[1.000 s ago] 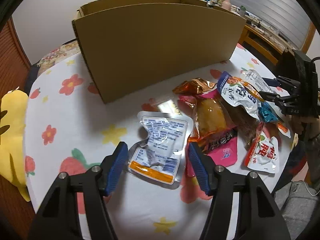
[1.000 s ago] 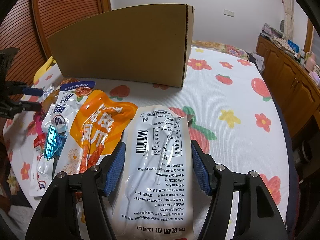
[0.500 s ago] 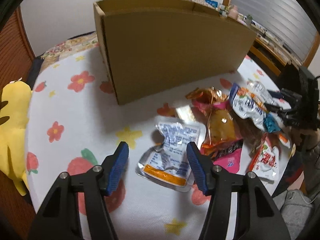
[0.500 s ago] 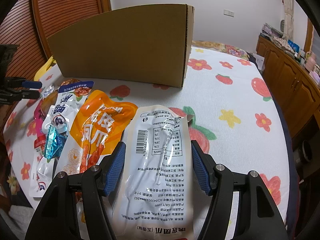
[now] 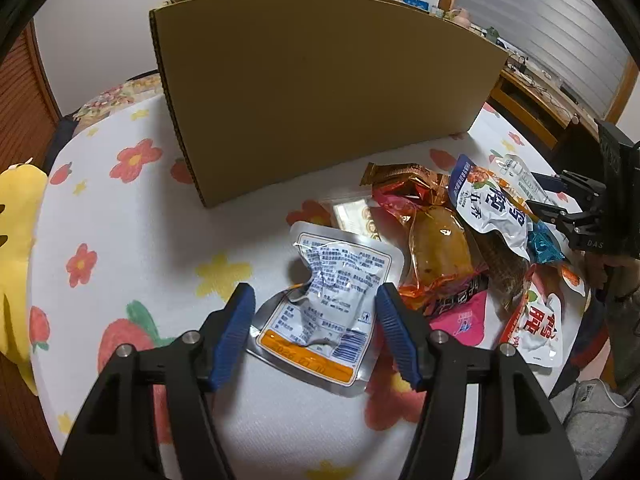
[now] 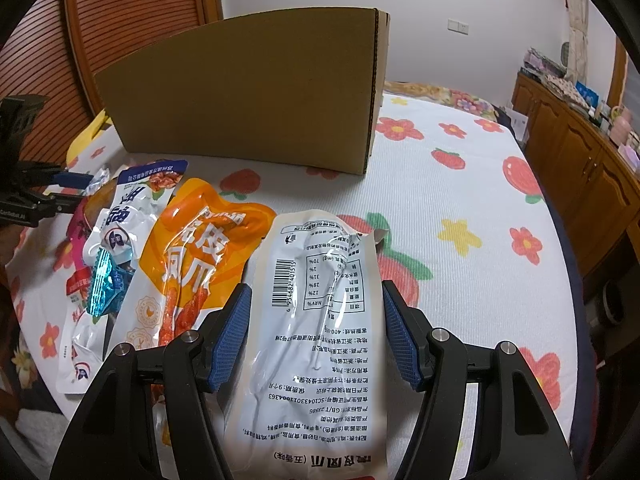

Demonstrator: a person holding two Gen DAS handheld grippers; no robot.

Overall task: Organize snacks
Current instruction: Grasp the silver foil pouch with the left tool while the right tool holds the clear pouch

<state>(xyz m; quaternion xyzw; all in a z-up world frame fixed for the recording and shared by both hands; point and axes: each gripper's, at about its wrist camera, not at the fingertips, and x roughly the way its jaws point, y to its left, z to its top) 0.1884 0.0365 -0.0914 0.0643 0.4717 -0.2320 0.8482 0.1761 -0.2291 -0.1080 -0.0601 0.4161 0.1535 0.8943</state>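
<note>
My left gripper [image 5: 316, 316] is open, its blue pads on either side of a crumpled silver pouch with an orange stripe [image 5: 328, 308] lying on the flowered tablecloth. My right gripper [image 6: 316, 320] is open, straddling a long white pouch with a barcode [image 6: 316, 320] that lies flat. An orange pouch [image 6: 192, 264] lies left of it. A pile of other snack packs [image 5: 472, 232] lies between the two grippers. A tall brown cardboard box [image 5: 320, 88] stands behind the snacks; it also shows in the right wrist view [image 6: 248, 92].
The round table [image 6: 460, 208] has a white cloth with flowers and strawberries. A yellow plush toy [image 5: 16, 240] lies at the left edge. Wooden cabinets [image 6: 580, 152] stand at the right, a slatted wooden door [image 6: 120, 20] behind the box.
My left gripper has shifted left and closer to the silver pouch, so the box now looms nearer. My right gripper has stayed still over the white pouch.
</note>
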